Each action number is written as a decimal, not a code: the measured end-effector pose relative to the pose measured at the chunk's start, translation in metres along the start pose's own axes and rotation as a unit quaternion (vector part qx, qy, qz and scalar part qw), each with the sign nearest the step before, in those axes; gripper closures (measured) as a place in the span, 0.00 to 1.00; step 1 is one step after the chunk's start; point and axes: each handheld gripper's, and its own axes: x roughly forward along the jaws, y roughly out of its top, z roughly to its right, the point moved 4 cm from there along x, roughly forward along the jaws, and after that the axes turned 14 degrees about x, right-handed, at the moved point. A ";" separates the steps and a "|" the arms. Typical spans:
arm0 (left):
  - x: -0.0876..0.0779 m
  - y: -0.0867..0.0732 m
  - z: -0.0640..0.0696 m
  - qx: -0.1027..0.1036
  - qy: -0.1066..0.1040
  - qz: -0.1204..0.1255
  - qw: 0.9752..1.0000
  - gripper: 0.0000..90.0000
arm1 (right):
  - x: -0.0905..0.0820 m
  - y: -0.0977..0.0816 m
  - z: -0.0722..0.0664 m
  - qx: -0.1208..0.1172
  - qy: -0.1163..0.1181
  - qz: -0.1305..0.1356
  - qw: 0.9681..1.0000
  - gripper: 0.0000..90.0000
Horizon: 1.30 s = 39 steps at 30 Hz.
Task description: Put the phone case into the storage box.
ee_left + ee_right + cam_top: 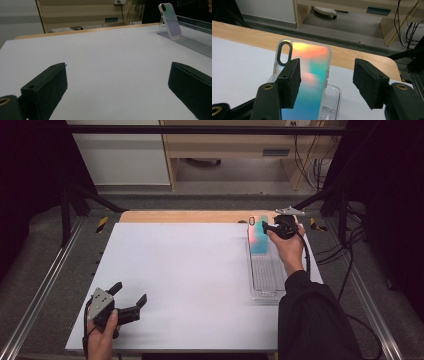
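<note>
An iridescent phone case [258, 237] [172, 25] [314, 75] stands tilted at the far end of a clear plastic tray [265, 280] [195, 45] [334, 100] on the right of the white sheet. My right gripper [266, 227] [328, 62] hovers at the case's top, open. One jaw is in front of the case's face and the other is off past its right edge. Over the near left corner of the sheet my left gripper [131, 291] [119, 67] is open and holds nothing.
The white sheet [190, 270] covers most of the wooden table, whose edge [190, 216] shows at the back. Metal rails [40, 290] run along both sides. Beyond the table are a wooden desk [225, 145] and cables [310, 165].
</note>
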 end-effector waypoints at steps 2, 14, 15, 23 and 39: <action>0.000 0.000 0.000 0.000 0.000 0.000 1.000 0.02 | -0.001 0.001 0.000 0.003 0.001 0.001 1.000 0.42; 0.000 0.000 0.000 -0.001 0.001 0.000 1.000 0.02 | -0.004 0.001 -0.006 0.032 0.011 -0.015 0.999 0.24; 0.000 0.000 0.000 -0.001 0.001 0.001 1.000 0.02 | -0.004 0.001 -0.006 0.034 0.011 -0.015 0.999 0.22; 0.000 0.001 0.001 -0.001 0.000 0.001 1.000 0.02 | -0.006 0.001 -0.007 0.045 0.010 -0.027 0.999 0.14; 0.000 0.001 0.001 0.001 -0.001 0.001 1.000 0.02 | -0.011 0.000 -0.009 0.052 0.014 -0.059 0.997 0.08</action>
